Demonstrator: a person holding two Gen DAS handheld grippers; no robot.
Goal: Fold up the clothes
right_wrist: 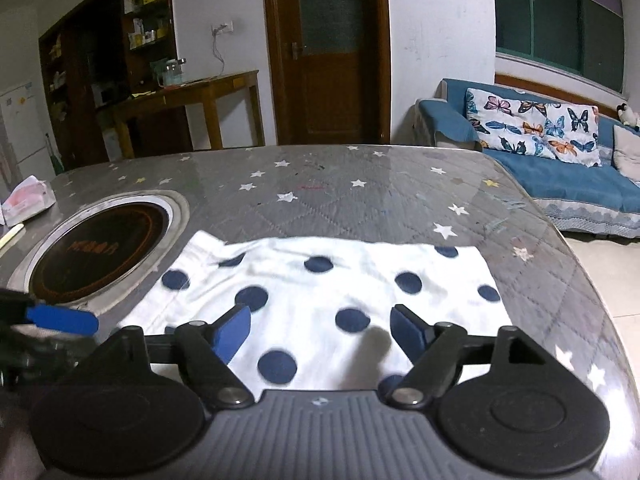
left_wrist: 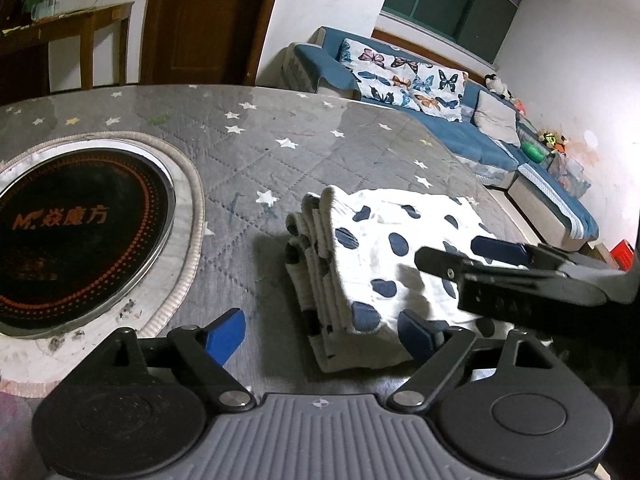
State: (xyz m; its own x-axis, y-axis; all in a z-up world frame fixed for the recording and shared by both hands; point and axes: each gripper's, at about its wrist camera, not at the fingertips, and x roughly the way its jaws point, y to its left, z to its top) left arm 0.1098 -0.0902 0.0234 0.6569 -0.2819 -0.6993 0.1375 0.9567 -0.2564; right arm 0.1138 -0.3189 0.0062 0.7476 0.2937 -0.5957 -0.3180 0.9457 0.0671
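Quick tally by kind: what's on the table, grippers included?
Polka-dot garment, folded: 1
Built-in induction cooktop: 1
Tissue pack: 1
Grippers, both open: 2, left gripper and right gripper
Total: 5

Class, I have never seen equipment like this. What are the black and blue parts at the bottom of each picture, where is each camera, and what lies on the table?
A person holds one two-finger tool in each hand; no robot is present. Each picture comes from a fisheye camera on one tool, looking forward along its blue-tipped fingers. The left tool is open and empty. The right tool is also open and holds nothing. Between them a folded white polka-dot garment lies on the grey star-patterned table cover. A round built-in cooktop sits to its left.
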